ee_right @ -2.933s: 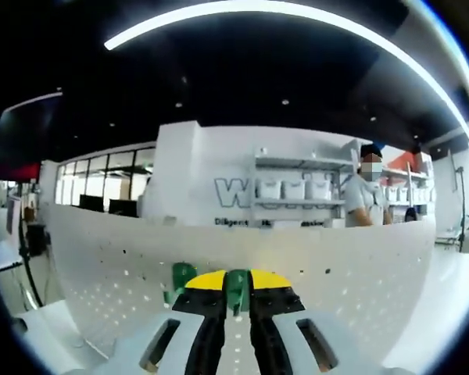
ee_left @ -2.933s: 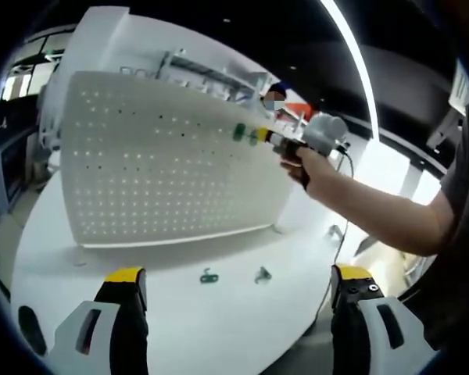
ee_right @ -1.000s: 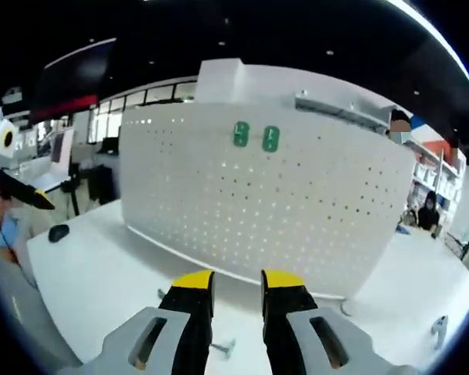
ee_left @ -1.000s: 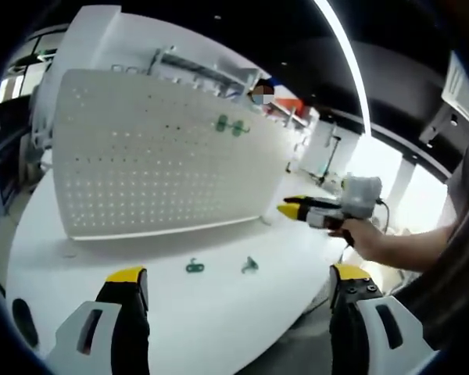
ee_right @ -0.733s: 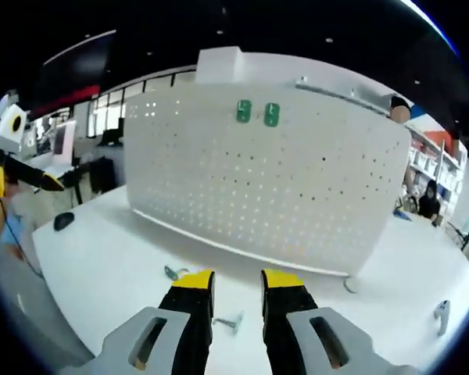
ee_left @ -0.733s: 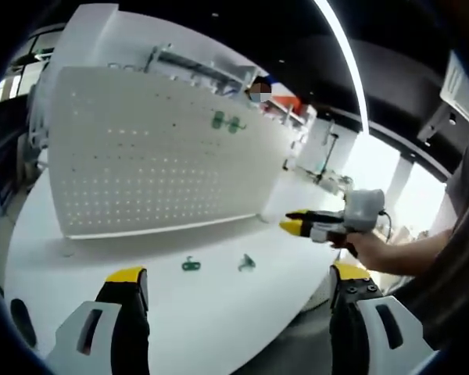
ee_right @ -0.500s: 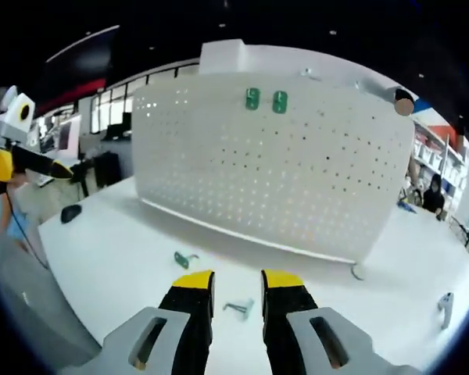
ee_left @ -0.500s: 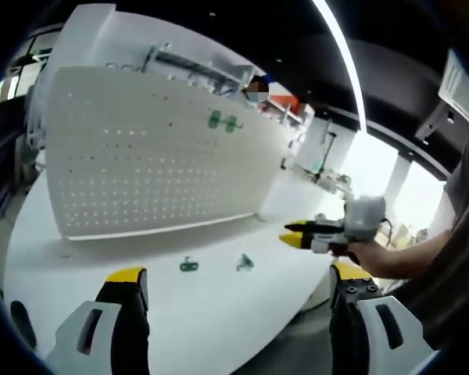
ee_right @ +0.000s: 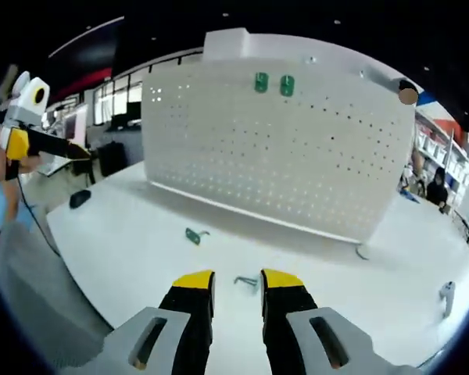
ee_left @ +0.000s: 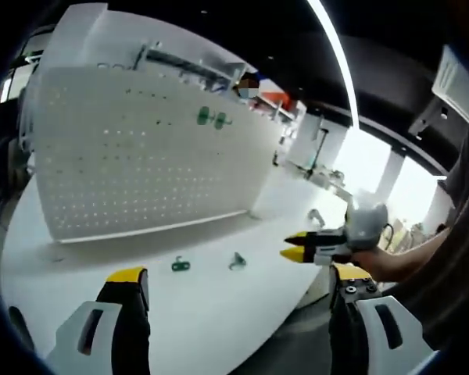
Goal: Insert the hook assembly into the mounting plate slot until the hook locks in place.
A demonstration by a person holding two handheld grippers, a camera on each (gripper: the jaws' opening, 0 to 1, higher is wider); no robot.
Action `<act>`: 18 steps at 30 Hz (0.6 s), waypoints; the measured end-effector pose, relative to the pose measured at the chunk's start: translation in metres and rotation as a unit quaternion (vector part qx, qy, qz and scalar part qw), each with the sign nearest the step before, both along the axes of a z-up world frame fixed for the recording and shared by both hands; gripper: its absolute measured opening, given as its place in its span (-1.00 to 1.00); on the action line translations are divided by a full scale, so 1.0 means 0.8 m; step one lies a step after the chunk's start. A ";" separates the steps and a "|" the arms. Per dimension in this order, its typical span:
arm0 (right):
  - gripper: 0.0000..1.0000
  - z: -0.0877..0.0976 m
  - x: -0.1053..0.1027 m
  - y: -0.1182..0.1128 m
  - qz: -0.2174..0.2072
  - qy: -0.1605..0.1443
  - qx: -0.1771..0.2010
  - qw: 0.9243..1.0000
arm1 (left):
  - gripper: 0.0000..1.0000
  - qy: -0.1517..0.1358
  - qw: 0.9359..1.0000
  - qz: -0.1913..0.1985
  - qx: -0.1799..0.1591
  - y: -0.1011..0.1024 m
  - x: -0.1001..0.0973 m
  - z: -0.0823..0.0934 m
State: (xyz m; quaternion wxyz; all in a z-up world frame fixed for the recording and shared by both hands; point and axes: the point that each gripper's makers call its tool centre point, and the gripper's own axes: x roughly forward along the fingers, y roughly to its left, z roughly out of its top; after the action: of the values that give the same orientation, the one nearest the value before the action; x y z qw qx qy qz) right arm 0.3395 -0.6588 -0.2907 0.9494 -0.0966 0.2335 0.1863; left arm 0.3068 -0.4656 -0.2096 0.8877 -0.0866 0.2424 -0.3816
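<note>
- Your left gripper (ee_left: pixel 233 285) is spread wide with nothing in it, over bare white table (ee_left: pixel 195 312).
- Two green hooks (ee_right: pixel 273 83) sit on the pegboard (ee_right: pixel 297 148), top centre.
- Two loose hooks (ee_right: pixel 194 235) lie mid-table, apart.
- Your right gripper (ee_right: pixel 234 283) holds nothing, jaws slightly parted.

A dark ceiling (ee_left: pixel 242 31) carries a curved light strip (ee_left: pixel 334 58) toward 1 o'clock; windows (ee_right: pixel 117 101) sit at 10 o'clock above the white bench (ee_right: pixel 125 234).

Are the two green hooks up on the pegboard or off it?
On it: both green hooks sit side by side near the top of the upright pegboard.
</note>
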 end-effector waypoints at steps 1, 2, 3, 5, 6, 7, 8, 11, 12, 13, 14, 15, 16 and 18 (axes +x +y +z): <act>-0.56 -0.001 -0.002 0.000 0.000 0.001 0.001 1.000 | 0.94 -0.001 1.000 -0.002 0.001 -0.001 -0.002 0.000; -0.56 -0.002 -0.003 0.001 0.000 0.003 0.000 1.000 | 0.94 -0.001 1.000 -0.004 0.003 -0.002 -0.003 0.000; -0.56 -0.003 -0.005 0.002 0.002 0.005 -0.002 1.000 | 0.94 0.000 1.000 -0.005 0.006 -0.001 -0.004 -0.001; -0.56 -0.003 -0.009 0.003 0.002 0.007 0.000 1.000 | 0.94 -0.001 1.000 -0.006 0.009 0.000 -0.006 -0.001; -0.56 -0.002 -0.010 0.003 0.001 0.008 0.000 1.000 | 0.94 0.001 1.000 -0.007 0.009 0.000 -0.007 -0.002; -0.56 -0.001 -0.011 0.004 0.000 0.007 0.000 1.000 | 0.94 0.002 1.000 -0.008 0.009 0.000 -0.008 -0.003; -0.56 0.000 -0.012 0.004 -0.001 0.007 0.001 1.000 | 0.94 0.004 1.000 -0.010 0.009 -0.001 -0.009 -0.003; -0.56 0.001 -0.016 0.004 -0.002 0.006 0.001 1.000 | 0.94 0.003 1.000 -0.016 0.010 -0.004 -0.014 -0.002; -0.56 0.001 -0.017 0.004 -0.001 0.007 0.000 1.000 | 0.94 0.002 1.000 -0.018 0.009 -0.006 -0.016 0.000; -0.56 0.001 -0.018 0.005 0.000 0.006 0.000 1.000 | 0.94 0.001 1.000 -0.020 0.009 -0.007 -0.017 0.001; -0.56 0.001 -0.019 0.005 0.001 0.007 -0.001 1.000 | 0.94 -0.001 1.000 -0.022 0.009 -0.009 -0.018 0.002; -0.56 0.001 -0.019 0.005 0.002 0.007 -0.001 1.000 | 0.94 -0.001 1.000 -0.022 0.010 -0.008 -0.018 0.001; -0.56 0.002 -0.020 0.005 0.004 0.006 0.000 1.000 | 0.94 -0.001 1.000 -0.022 0.011 -0.008 -0.018 0.001; -0.56 0.003 -0.020 0.004 0.009 0.007 -0.003 1.000 | 0.94 -0.003 1.000 -0.020 0.011 -0.008 -0.019 0.003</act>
State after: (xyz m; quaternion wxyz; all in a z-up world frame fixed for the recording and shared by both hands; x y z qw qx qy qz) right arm 0.3233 -0.6553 -0.2887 0.9457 -0.0999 0.2402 0.1951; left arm 0.2917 -0.4724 -0.2072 0.8814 -0.0706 0.2461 -0.3969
